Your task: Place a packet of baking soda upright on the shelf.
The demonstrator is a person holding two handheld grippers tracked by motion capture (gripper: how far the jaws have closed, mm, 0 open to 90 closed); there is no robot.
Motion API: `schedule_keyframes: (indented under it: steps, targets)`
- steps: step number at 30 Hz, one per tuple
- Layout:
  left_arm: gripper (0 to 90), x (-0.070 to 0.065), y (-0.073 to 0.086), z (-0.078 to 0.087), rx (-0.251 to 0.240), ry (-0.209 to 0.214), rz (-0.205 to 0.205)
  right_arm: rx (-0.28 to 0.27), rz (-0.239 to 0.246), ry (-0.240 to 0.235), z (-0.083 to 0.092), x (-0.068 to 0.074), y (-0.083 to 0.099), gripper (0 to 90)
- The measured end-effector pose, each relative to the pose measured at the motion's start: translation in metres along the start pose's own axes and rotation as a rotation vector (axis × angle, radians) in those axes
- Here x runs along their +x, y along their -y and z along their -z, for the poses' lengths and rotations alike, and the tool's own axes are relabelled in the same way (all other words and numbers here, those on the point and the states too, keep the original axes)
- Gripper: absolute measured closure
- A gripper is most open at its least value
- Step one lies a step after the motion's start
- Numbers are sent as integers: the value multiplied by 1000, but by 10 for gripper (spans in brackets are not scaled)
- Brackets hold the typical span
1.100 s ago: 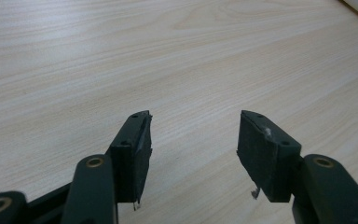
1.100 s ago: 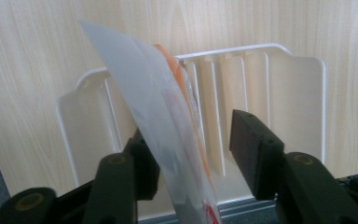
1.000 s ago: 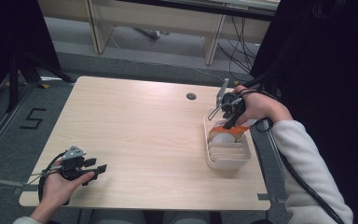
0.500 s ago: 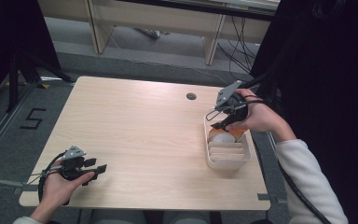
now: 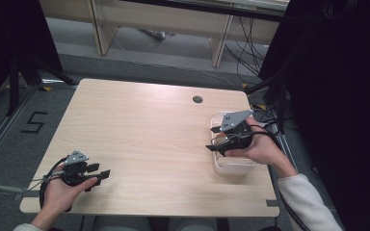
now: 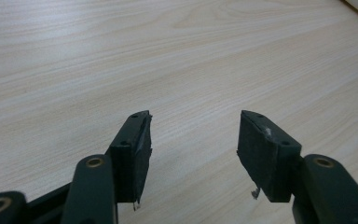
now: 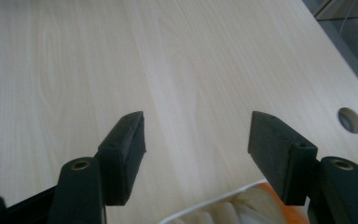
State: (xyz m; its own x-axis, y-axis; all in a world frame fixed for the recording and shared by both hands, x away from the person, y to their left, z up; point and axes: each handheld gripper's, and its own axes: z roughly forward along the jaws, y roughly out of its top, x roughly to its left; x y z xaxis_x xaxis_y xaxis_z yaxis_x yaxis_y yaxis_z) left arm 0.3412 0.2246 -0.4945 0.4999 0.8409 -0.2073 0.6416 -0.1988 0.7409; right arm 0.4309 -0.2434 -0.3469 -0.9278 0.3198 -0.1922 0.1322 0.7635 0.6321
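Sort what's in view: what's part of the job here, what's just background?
Likely in play:
right gripper, open, over the white bin
pale and orange contents in that bin
left gripper, open, idle near the table's front edge

Background:
table hole
floor cables
floor mark "5"

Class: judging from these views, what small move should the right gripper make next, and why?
Probably tip down into the white bin: the right gripper is open and empty above the bin's near rim, aimed across the table, while the items in it lie just below its jaws.

The right hand [image 5: 257, 147] hides most of the white container's [image 5: 231, 166] contents.
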Motion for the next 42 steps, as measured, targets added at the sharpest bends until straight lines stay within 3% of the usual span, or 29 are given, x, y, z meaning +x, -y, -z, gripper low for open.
schedule_keyframes:
  steps: [1, 2, 3, 4, 5, 10, 11, 16, 17, 19, 28, 32, 33, 35, 39, 40, 41, 42]
  targets:
    - [438, -1, 0, -1, -15, 0, 13, -18, 1, -10, -3, 3, 3, 378]
    - [438, 0, 0, 0, -2, 0, -3, -23, -12, -11, -7, 7, 7, 379]
    - [438, -1, 0, -1, -15, -1, 12, -19, -44, -14, -9, 11, 11, 379]
    - [438, -1, 0, -2, -19, -5, 18, -18, -43, -8, -11, 14, 13, 379]
    - [438, 0, 0, 0, 1, -1, -6, -35, -38, -19, -15, 17, 17, 380]
    - [437, 0, 0, 1, 5, -2, -6, -37, -77, -34, -27, 33, 31, 384]
    - [436, 0, 0, 1, 4, -3, -6, -51, -63, -36, -29, 34, 33, 387]
    - [436, 0, 0, 0, 0, -2, -4, -66, -110, -18, -36, 47, 44, 389]
    - [436, 0, 0, 0, 0, -2, -4, -78, -92, -30, -39, 49, 47, 390]
    - [436, 0, 0, 1, 2, -3, -6, -74, -119, -24, -40, 53, 48, 390]
    - [435, 0, 0, 1, -1, -4, -5, -119, -137, -11, -45, 66, 61, 400]
    - [434, 0, 0, 1, -2, -6, -4, -98, -173, -17, -46, 73, 68, 392]
    - [434, -2, 1, -1, -22, -5, 19, -91, -174, -20, -46, 75, 70, 391]
    - [433, 0, 0, 1, 0, -6, -5, -92, -190, -18, -46, 78, 74, 391]
    - [430, 0, 0, 1, 6, -4, -6, -107, -224, -13, -47, 85, 82, 392]
    - [430, 0, 0, 1, 5, -5, -3, -108, -222, -13, -48, 85, 84, 393]
    - [429, -2, 0, -1, -24, -5, 28, -111, -230, -15, -49, 87, 86, 396]
    - [429, -2, 0, 0, -18, -5, 20, -114, -240, -5, -49, 89, 88, 398]
